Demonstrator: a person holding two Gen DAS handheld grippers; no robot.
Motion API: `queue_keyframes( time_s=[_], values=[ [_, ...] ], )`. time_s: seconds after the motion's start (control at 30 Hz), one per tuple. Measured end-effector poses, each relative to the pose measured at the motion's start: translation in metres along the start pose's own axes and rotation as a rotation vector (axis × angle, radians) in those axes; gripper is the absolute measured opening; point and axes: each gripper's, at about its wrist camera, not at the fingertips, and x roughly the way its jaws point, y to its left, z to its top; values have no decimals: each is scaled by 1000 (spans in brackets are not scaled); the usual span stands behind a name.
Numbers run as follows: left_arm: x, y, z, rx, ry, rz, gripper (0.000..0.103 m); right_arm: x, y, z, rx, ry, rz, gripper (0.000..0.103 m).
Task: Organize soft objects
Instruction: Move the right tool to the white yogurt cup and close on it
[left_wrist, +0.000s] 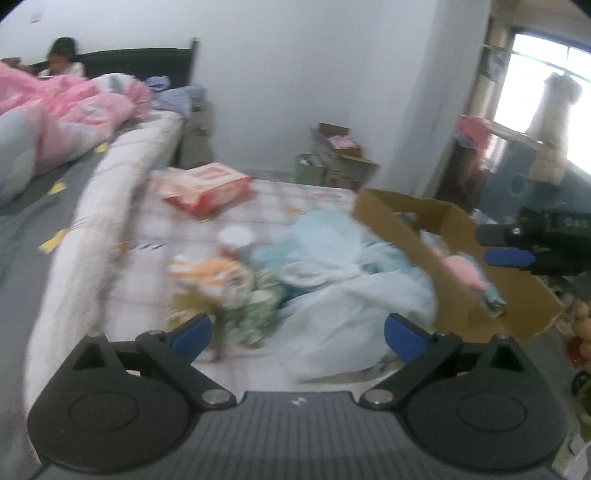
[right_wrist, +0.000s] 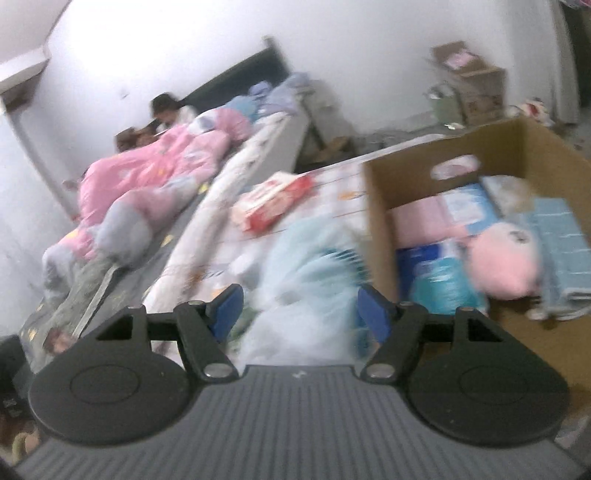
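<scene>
A checked mattress (left_wrist: 280, 199) carries a heap of pale blue cloth (left_wrist: 332, 280), with a cardboard box (left_wrist: 454, 273) just beside it; the left gripper (left_wrist: 297, 330) hovers above the heap, spread wide and empty; the right gripper (right_wrist: 297, 312) likewise stands apart, the pink plush toy (right_wrist: 504, 262) in the box to its right.

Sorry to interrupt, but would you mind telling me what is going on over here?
A person is sorting soft things into a cardboard box on a mattress. The left tool and the right tool are both open and empty, above a pale blue cloth heap. A pink plush toy and folded towels already lie in the box. A patterned bundle and a red-and-white packet remain outside.
</scene>
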Motion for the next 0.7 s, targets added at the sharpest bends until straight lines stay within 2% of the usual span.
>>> queue_keyframes(
  time_s=[0.2,0.47,0.7],
  values=[
    [-6,20,-15,-31,-13,95,101,29,51,-9,-74,47,76,68],
    [13,25,-20,32,-16,188,100,75,93,-17,-98,143,146,68],
    [35,40,-4,24,-22,192,99,124,108,-10,-117,201,147,68]
  ],
)
